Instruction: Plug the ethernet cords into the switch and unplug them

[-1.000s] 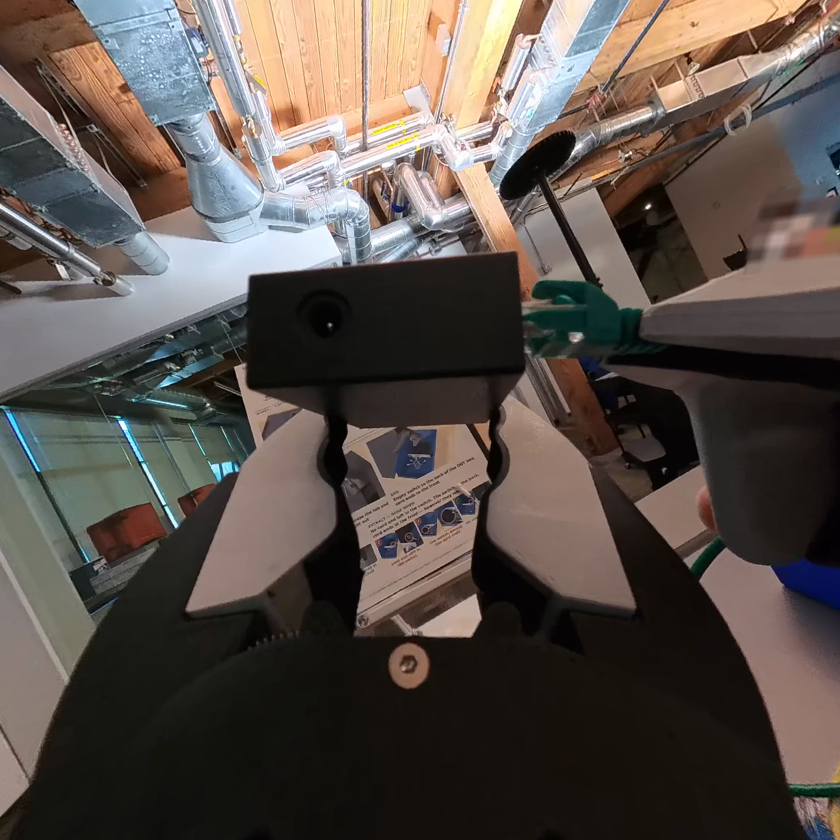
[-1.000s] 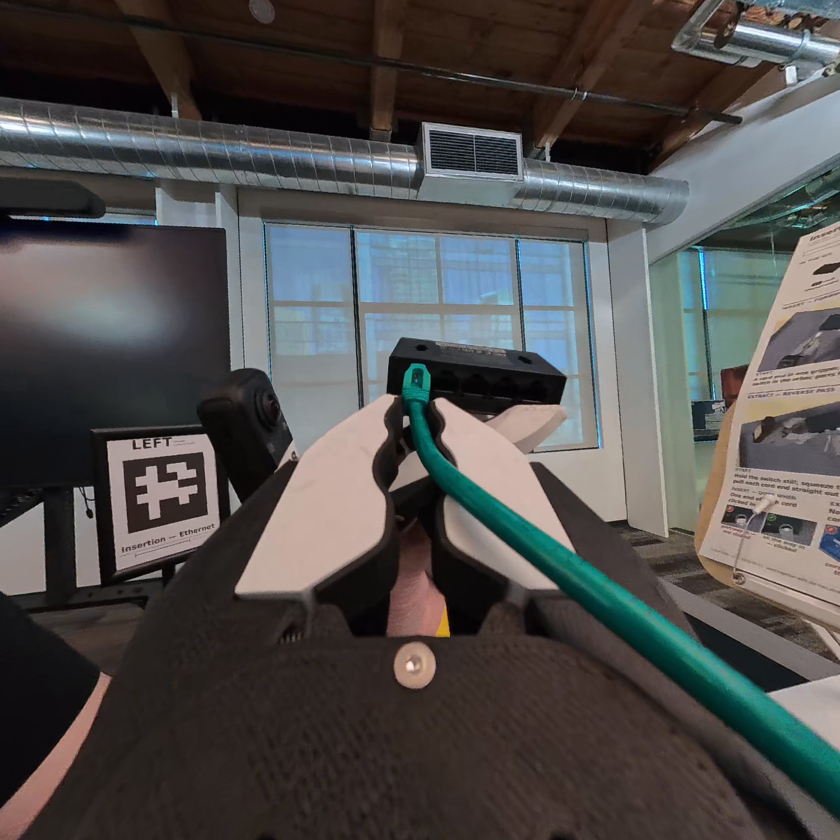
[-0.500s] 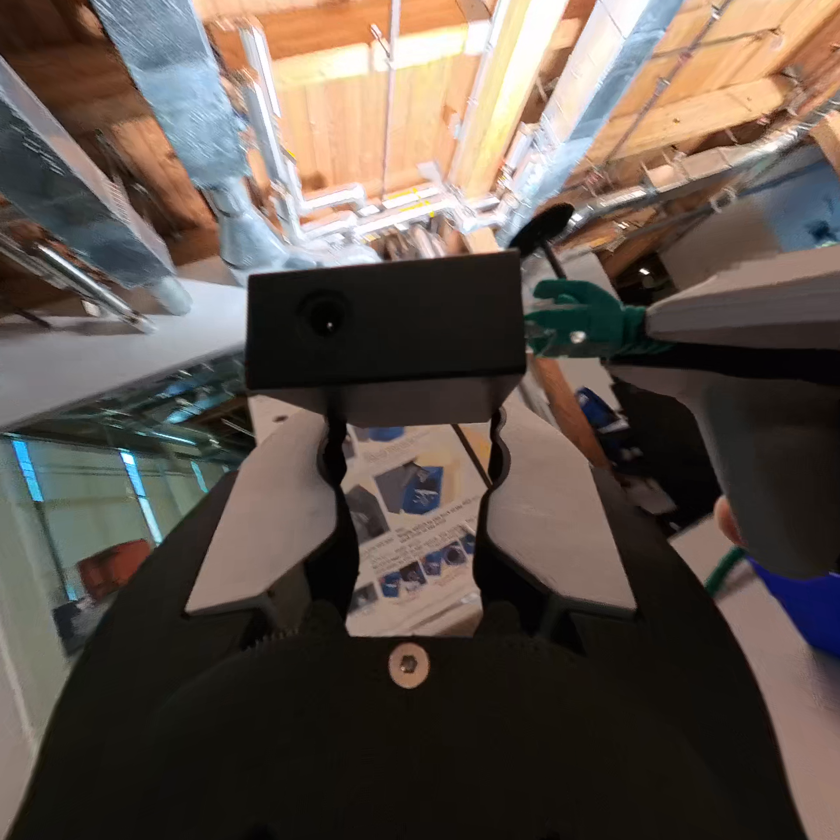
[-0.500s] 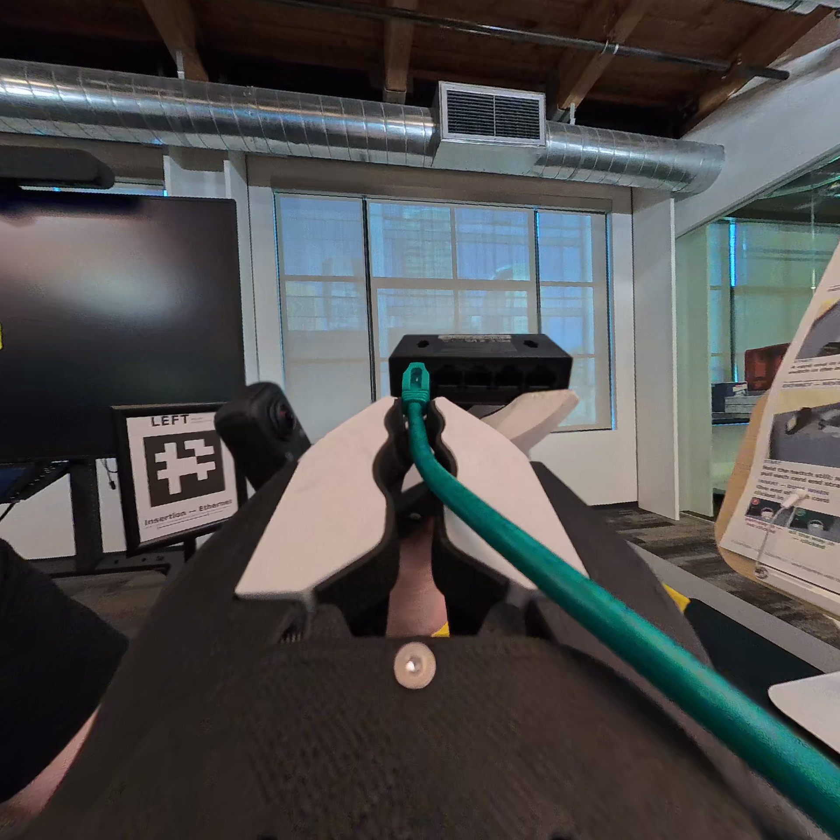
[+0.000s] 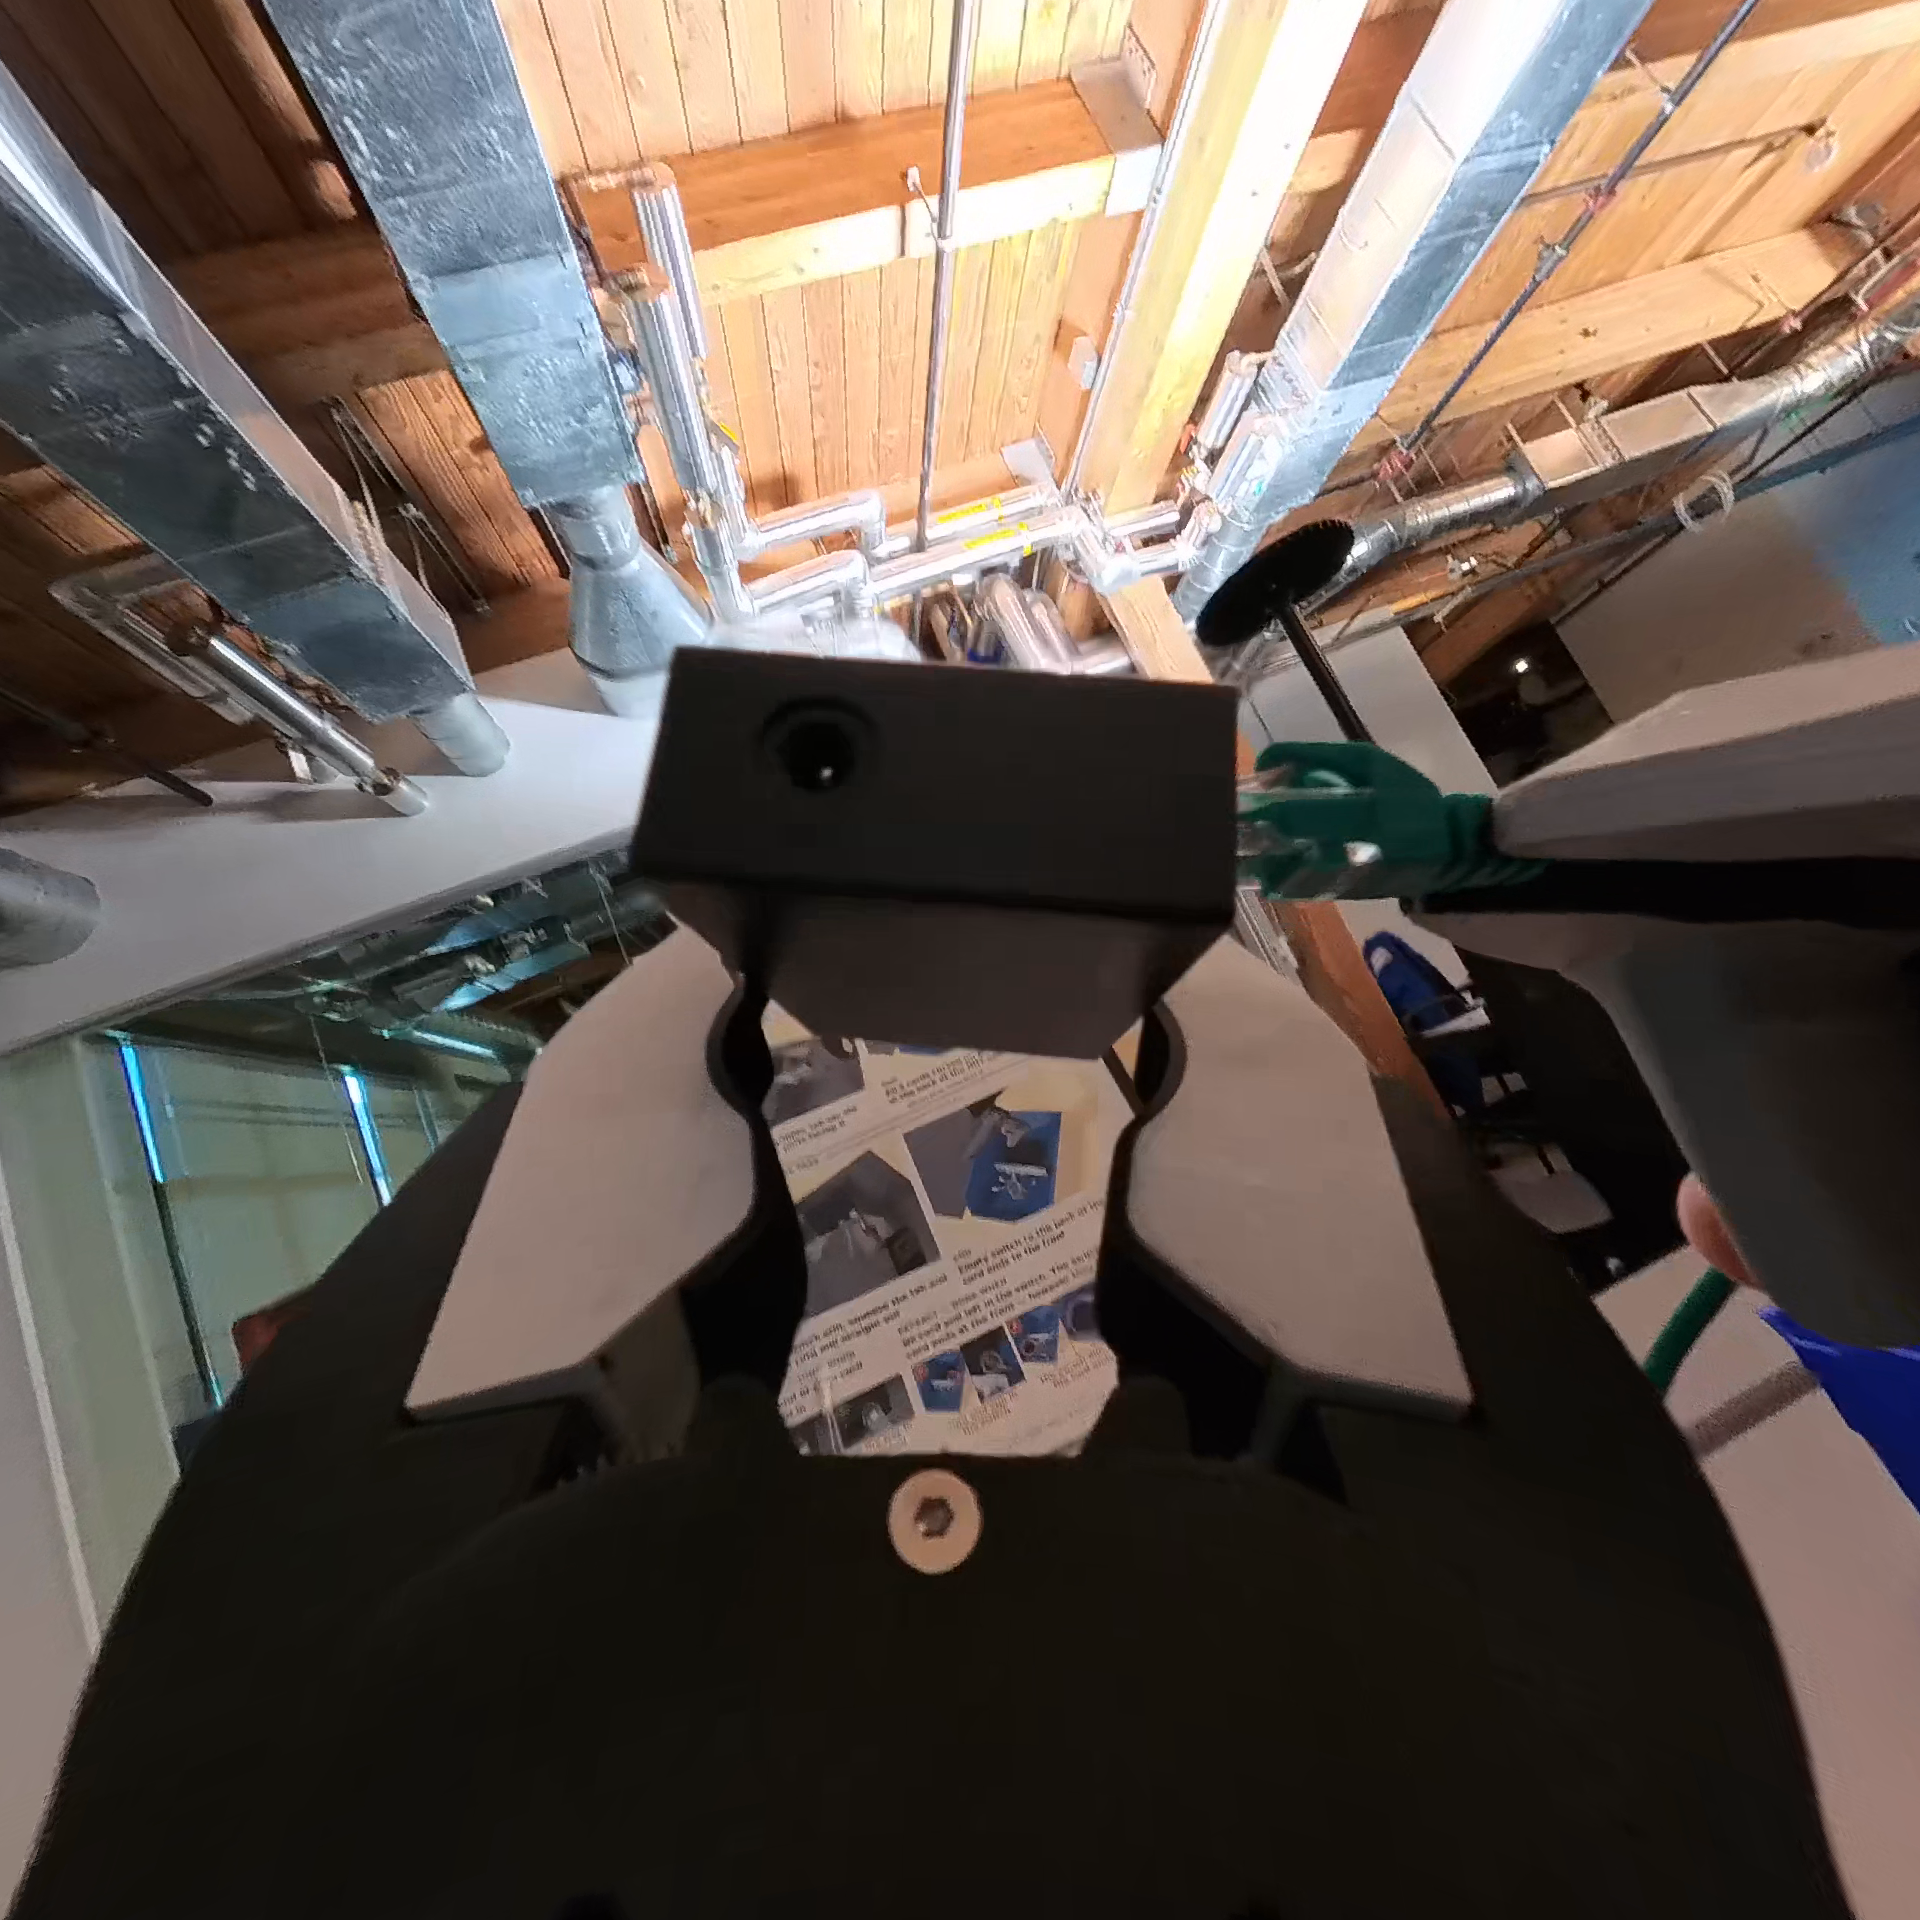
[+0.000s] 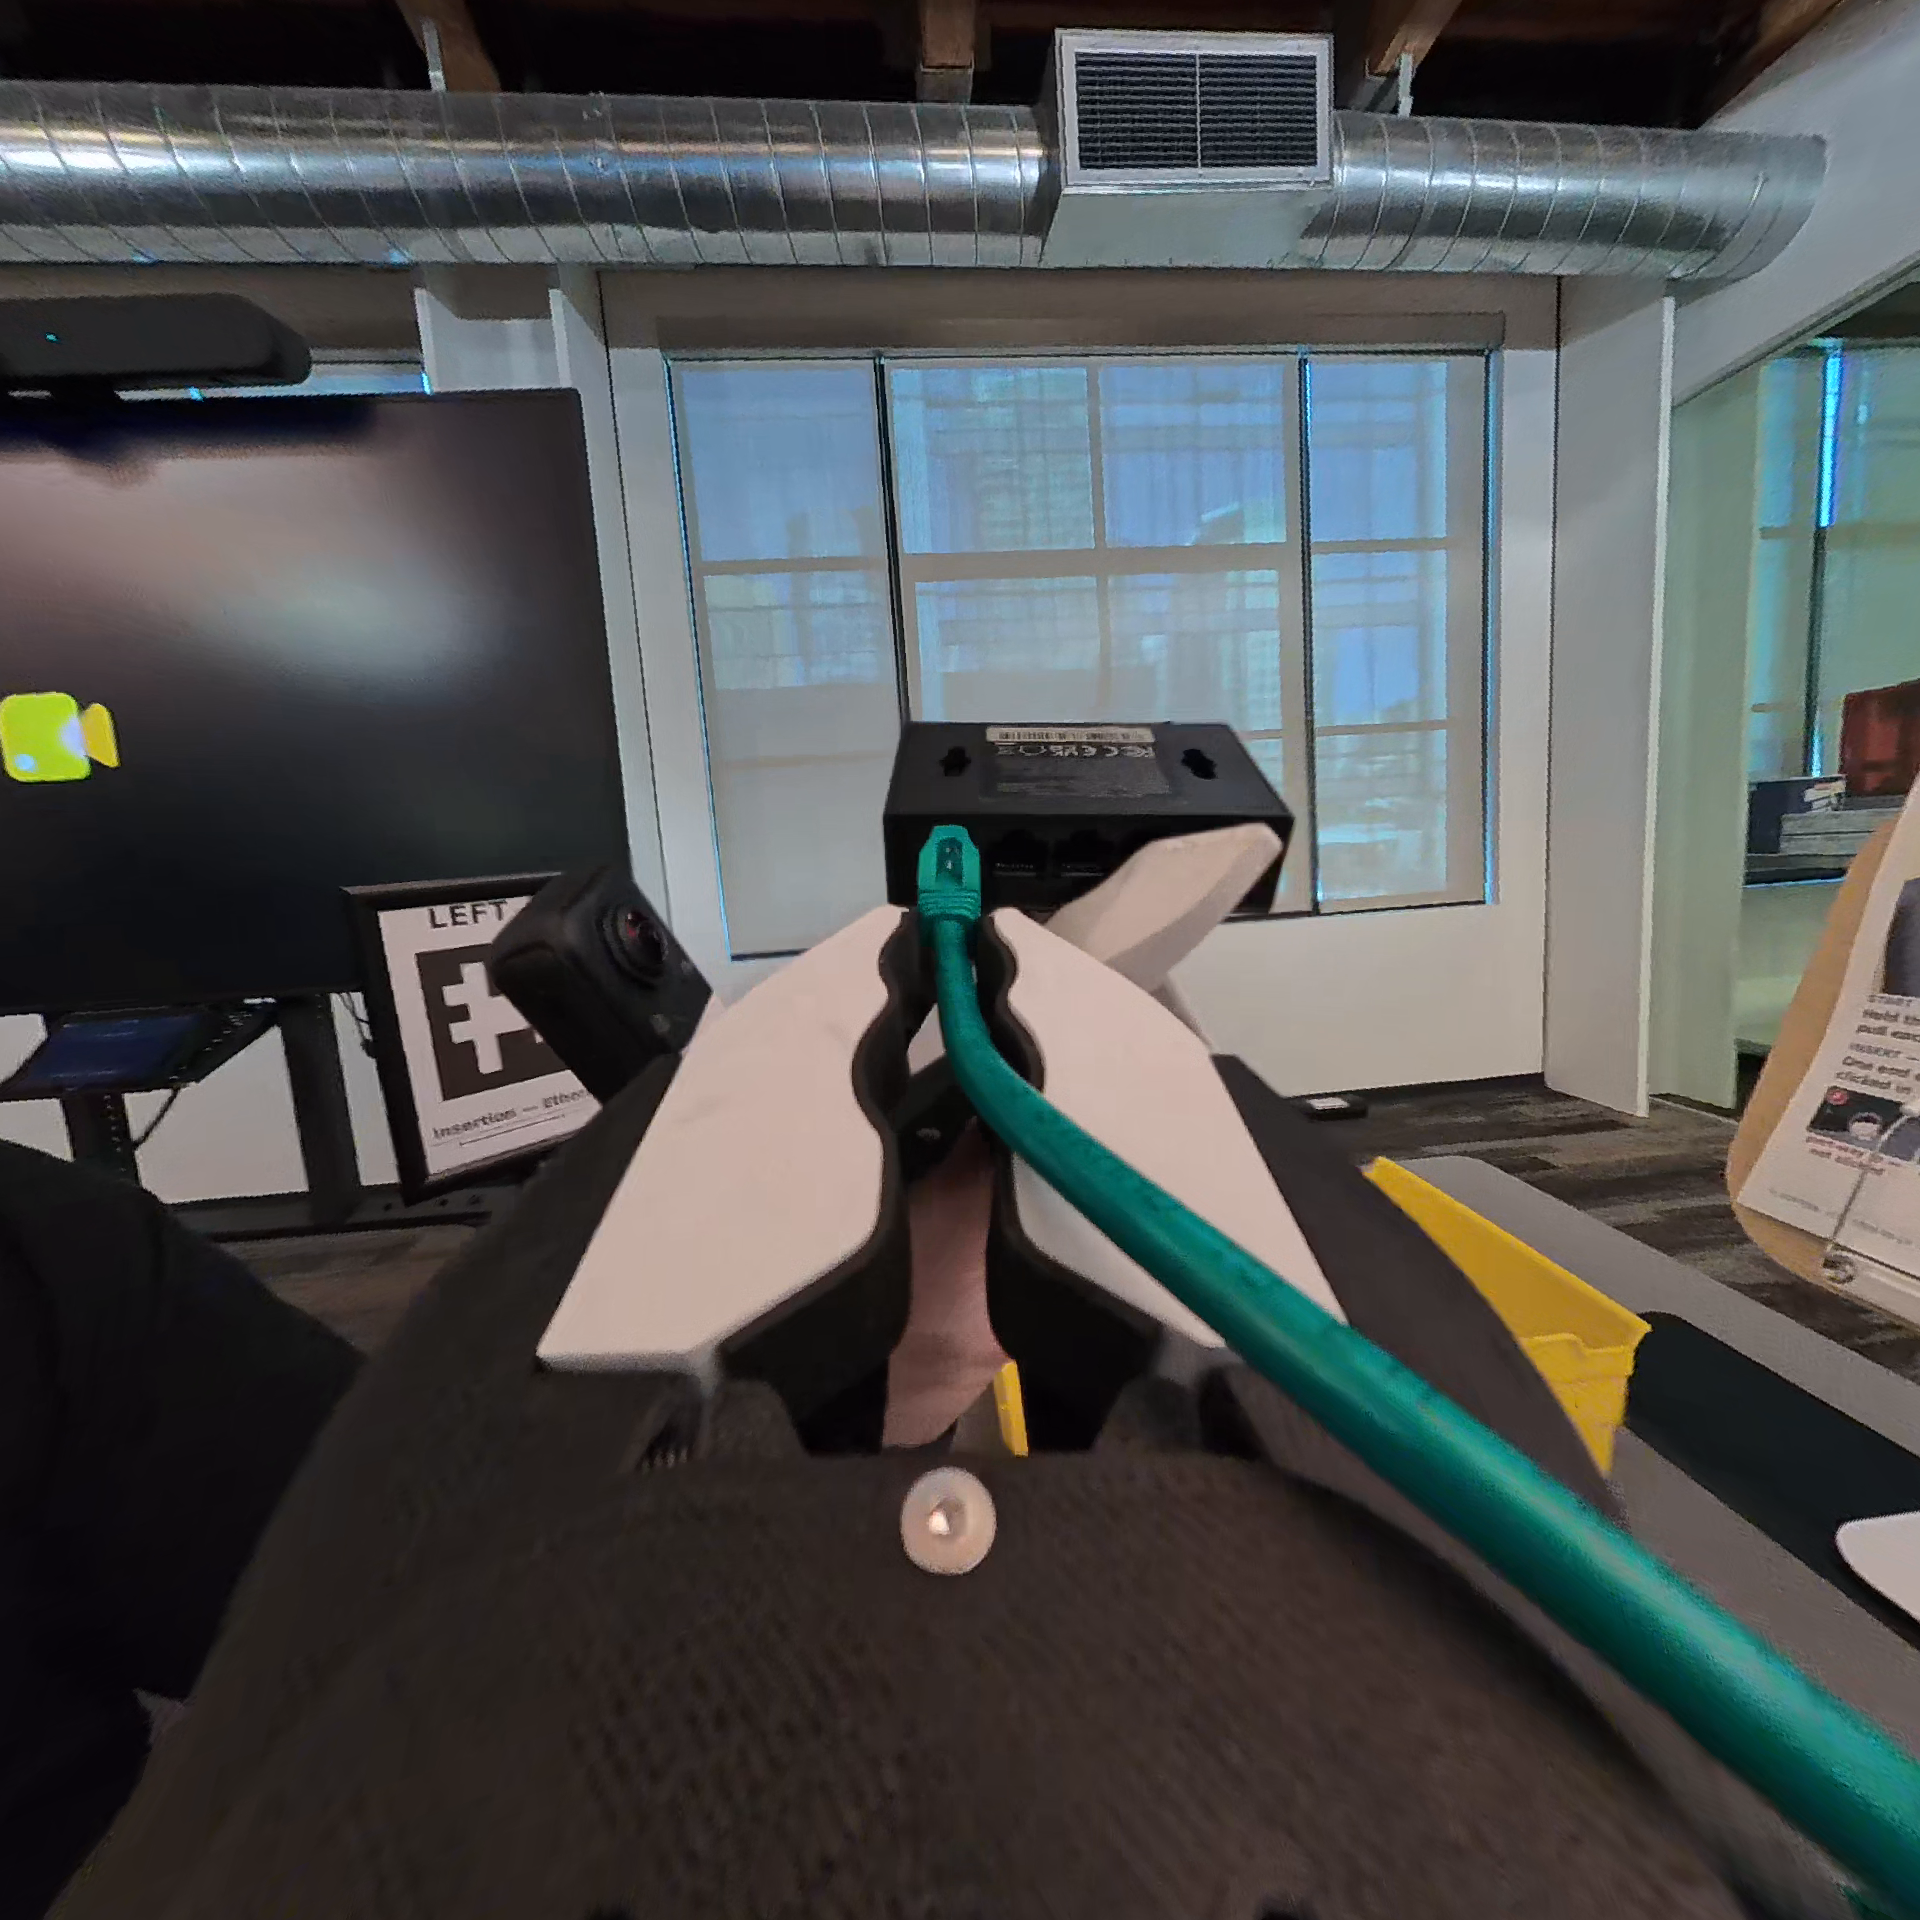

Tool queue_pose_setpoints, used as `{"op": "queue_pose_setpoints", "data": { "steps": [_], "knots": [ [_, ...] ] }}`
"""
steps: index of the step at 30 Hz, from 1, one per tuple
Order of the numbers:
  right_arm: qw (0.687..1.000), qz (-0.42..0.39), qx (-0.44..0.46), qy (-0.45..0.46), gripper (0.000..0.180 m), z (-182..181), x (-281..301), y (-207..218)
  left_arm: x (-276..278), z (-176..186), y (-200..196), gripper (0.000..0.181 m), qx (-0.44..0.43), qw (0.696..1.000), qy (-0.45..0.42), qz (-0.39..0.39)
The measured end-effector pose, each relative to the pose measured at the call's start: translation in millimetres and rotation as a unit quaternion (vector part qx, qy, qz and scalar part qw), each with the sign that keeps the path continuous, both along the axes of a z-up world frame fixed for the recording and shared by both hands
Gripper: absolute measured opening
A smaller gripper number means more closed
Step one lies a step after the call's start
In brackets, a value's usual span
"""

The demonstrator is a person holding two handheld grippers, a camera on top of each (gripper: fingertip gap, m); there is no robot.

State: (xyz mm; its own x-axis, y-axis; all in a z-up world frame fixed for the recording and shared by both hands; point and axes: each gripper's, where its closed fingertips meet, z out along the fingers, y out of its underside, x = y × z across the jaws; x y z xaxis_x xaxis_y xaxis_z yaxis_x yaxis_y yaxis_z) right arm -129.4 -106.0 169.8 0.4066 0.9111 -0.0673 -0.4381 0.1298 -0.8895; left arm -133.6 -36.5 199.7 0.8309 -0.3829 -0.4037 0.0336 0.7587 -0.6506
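My left gripper (image 5: 945,1023) is shut on the black switch (image 5: 935,810) and holds it up in the air. The switch also shows in the right wrist view (image 6: 1081,810), its port side facing my right gripper. My right gripper (image 6: 948,935) is shut on the green ethernet cord (image 6: 1195,1226) just behind its plug (image 6: 948,868). The plug tip is at the switch's leftmost port; I cannot tell how deep it sits. In the left wrist view the plug (image 5: 1340,821) meets the switch's right side, held by the right gripper's fingers (image 5: 1704,769).
An instruction sheet (image 5: 935,1236) stands ahead of the left gripper, also at the right edge of the right wrist view (image 6: 1849,1091). A yellow bin (image 6: 1507,1299) sits on the grey table (image 6: 1714,1340). A dark monitor (image 6: 291,675) and a marker sign (image 6: 468,1029) stand left.
The switch has tilted, so its labelled underside now faces the right wrist camera. The left gripper's view has swung toward the ceiling. The green plug stays at the switch's leftmost port.
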Motion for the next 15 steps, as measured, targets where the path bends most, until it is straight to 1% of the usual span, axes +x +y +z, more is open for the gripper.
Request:
{"op": "queue_pose_setpoints", "data": {
  "steps": [5,9,10,13,15],
  "knots": [
    [0.999,0.031,-0.025,0.012,0.010,0.4,-0.4,-0.5,-3.0,1.6,-3.3,0.067,0.019,1.000,0.003,0.006],
    [0.998,0.043,-0.034,0.019,0.010,-0.1,0.0,-0.7,-10.5,5.2,-11.3,0.065,0.078,0.996,0.008,0.045],
    [0.998,0.045,-0.034,0.020,0.010,-0.2,0.3,-0.6,-10.5,5.1,-11.8,0.065,0.081,0.995,0.011,0.048],
    [0.998,0.046,-0.029,0.017,0.010,-1.5,-1.8,-1.4,-7.4,2.7,-11.8,0.065,0.065,0.998,0.011,0.018],
    [0.998,0.048,-0.034,0.021,0.010,-2.3,-2.8,-1.0,-6.8,2.1,-10.4,0.065,0.063,0.998,0.014,0.024]
  ]
}}
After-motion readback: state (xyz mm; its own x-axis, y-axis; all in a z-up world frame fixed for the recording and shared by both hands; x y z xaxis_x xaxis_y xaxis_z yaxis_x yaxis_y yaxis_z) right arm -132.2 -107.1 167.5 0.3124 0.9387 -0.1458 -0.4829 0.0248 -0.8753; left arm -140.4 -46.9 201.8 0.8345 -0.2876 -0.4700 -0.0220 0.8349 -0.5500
